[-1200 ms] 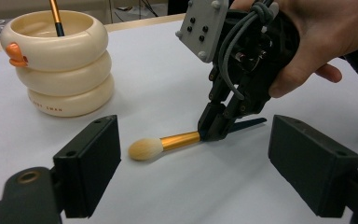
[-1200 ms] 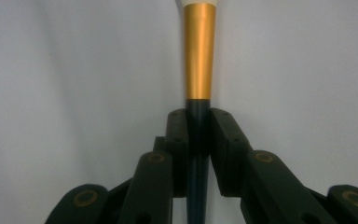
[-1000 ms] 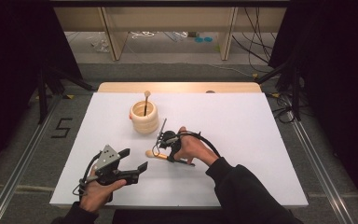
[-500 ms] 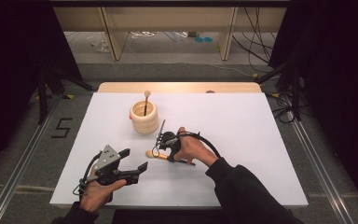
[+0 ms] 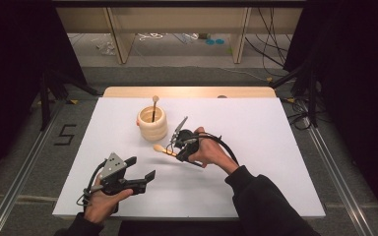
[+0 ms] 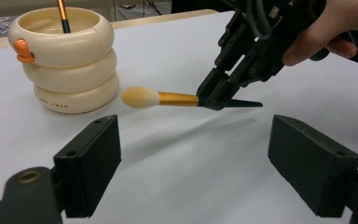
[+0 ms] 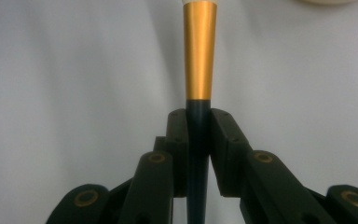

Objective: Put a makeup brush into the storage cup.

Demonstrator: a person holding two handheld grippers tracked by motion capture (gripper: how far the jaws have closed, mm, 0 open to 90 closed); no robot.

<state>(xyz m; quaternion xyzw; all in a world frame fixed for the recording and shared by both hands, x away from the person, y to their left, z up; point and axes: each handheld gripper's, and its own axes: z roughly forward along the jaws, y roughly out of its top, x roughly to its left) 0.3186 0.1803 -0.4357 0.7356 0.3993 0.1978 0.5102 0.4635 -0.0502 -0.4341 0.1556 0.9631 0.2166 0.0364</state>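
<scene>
My right gripper (image 5: 176,145) was clamped on a makeup brush (image 5: 163,150), its two black jaws pressed against either side of the dark handle just below the gold ferrule, as the right gripper view made plain (image 7: 199,140). The brush (image 6: 168,98) hung clear of the table, roughly level, with its pale fluffy head pointing away from my right hand (image 5: 211,152) and toward the holder; the dark tip of the handle stuck out past the jaws on the far side. In the left gripper view that right gripper (image 6: 223,91) came down from the upper right, my fingers (image 6: 335,23) wrapped round its body. My left gripper (image 5: 140,172) gripped nothing: its jaws stood wide apart over the bare white tabletop (image 5: 275,147), near the front edge and well apart from the brush, with the grey three-cornered plate (image 5: 114,163) on top and my left hand (image 5: 103,201) behind it. Beyond the brush head stood a cream, ring-stacked holder (image 5: 152,124), upright on the table, with a small orange figure on its rim (image 6: 23,50). A second brush (image 5: 154,107) stood in it, handle down and rounded tip up. The holder (image 6: 63,60) sat near the held brush, not touching it.
</scene>
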